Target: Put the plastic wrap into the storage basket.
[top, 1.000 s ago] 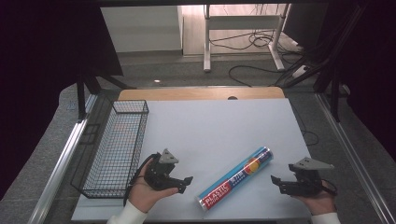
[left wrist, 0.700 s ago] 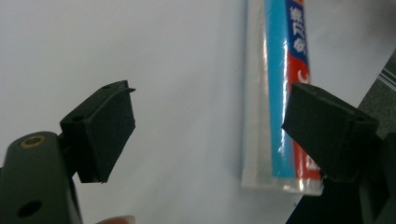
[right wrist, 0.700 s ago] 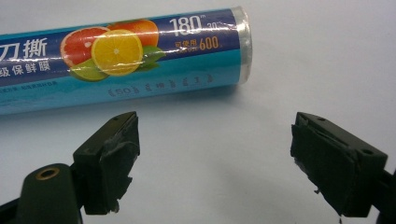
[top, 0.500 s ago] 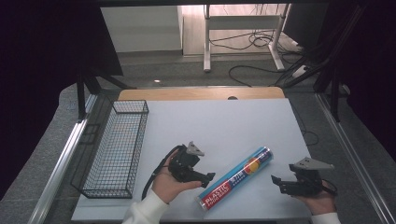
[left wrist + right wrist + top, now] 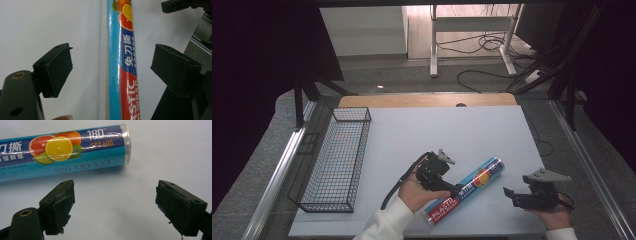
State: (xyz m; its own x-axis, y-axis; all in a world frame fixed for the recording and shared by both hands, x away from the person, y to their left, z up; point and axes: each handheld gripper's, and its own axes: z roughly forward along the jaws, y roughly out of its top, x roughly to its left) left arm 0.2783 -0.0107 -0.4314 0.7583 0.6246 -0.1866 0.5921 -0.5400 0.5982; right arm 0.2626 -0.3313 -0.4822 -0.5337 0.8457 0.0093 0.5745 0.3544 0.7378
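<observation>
Left gripper (image 5: 451,187) moved right since earlier, jaws now wide astride the plastic wrap roll (image 5: 464,188), not touching. Right gripper (image 5: 509,195) also wide, roll's end just ahead of it.

The roll (image 5: 122,62) is wrapped in glossy printed film, smooth, with bright glare streaks along its length; its end (image 5: 127,143) shows clear, slightly crinkled plastic. The left gripper (image 5: 112,72) has matt black jaws of moulded plastic, and the right gripper (image 5: 115,207) has matt black pads with rough, scuffed edges. The table (image 5: 452,135) has a smooth, matt white top with a bare wood strip at its far edge. The basket (image 5: 334,160) is thin dark metal wire mesh.
</observation>
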